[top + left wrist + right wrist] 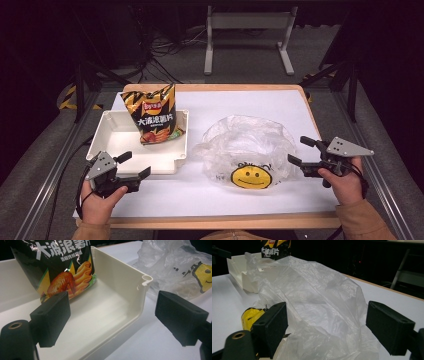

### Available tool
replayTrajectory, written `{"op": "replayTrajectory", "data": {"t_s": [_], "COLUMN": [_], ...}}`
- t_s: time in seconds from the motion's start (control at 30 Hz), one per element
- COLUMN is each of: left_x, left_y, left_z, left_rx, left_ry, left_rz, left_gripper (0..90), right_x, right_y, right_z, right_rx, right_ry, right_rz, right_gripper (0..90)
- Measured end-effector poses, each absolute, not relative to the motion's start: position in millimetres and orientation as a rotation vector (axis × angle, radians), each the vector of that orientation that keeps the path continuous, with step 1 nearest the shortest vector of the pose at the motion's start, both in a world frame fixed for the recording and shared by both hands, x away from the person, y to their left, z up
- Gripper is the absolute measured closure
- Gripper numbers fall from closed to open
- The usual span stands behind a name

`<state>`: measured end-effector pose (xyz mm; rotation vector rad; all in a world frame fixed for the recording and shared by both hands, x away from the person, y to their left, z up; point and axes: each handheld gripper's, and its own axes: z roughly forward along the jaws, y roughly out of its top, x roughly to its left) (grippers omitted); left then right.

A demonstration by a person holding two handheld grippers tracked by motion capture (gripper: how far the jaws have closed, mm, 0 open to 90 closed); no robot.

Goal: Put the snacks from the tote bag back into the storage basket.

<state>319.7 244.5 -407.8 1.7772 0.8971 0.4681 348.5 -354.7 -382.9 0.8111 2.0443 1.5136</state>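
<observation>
White tray (112, 137) with upright chip bag (154, 114); both grippers' fingers wide, empty.

The chip bag (155, 114) is black with yellow stripes, white lettering and a red-brown wing picture. The tray (112, 131) is cream white. The plastic bag (245, 145) is clear, printed with a yellow smiley face. The bench (310, 125) is white, edged in tan wood.
</observation>
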Motion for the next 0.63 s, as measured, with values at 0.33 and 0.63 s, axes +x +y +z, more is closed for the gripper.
{"op": "replayTrajectory", "data": {"t_s": [0.33,0.63], "left_x": [322.5,320.9], "left_y": [246.4,243.6], "left_z": [-426.9,-429.6], "left_rx": [1.7,1.734], "left_ry": [0.935,0.923], "left_rz": [0.414,0.484], "left_gripper": [10.5,5.5], "right_x": [351.0,350.9], "right_y": [-353.1,-353.0], "right_z": [-396.4,-399.3], "right_rx": [0.83,0.843], "right_ry": [2.062,2.065], "right_rz": [1.478,1.463], "right_gripper": [18.2,17.9]}}
